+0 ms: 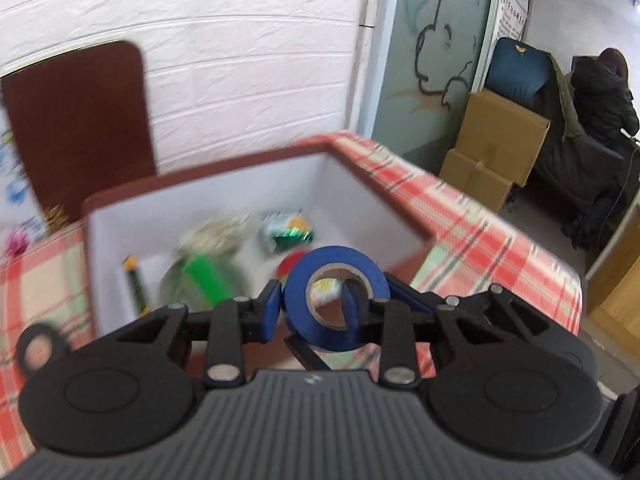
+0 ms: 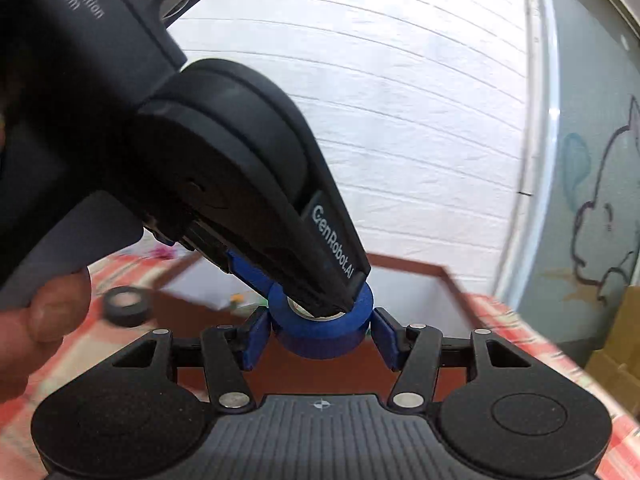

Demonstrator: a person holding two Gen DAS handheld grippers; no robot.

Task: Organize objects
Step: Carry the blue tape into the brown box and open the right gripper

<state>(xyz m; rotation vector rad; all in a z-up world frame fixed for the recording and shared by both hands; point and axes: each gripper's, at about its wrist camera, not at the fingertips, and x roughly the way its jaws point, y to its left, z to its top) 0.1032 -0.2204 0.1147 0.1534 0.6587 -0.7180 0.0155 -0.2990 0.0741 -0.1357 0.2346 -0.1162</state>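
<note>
A blue tape roll is held by my left gripper: one finger is outside the roll, the other inside its core, pinching the wall. It hangs above the near rim of a white-lined box with a brown rim. In the right wrist view the same roll sits between my right gripper's blue pads, which stand just beside it; the left gripper body comes down from above. A black tape roll lies on the plaid cloth at left.
Inside the box lie a green-labelled bundle, a green packet, a red disc and a black-yellow stick. The plaid tablecloth covers the table. Cardboard boxes and a seated person are at right. A white brick wall stands behind.
</note>
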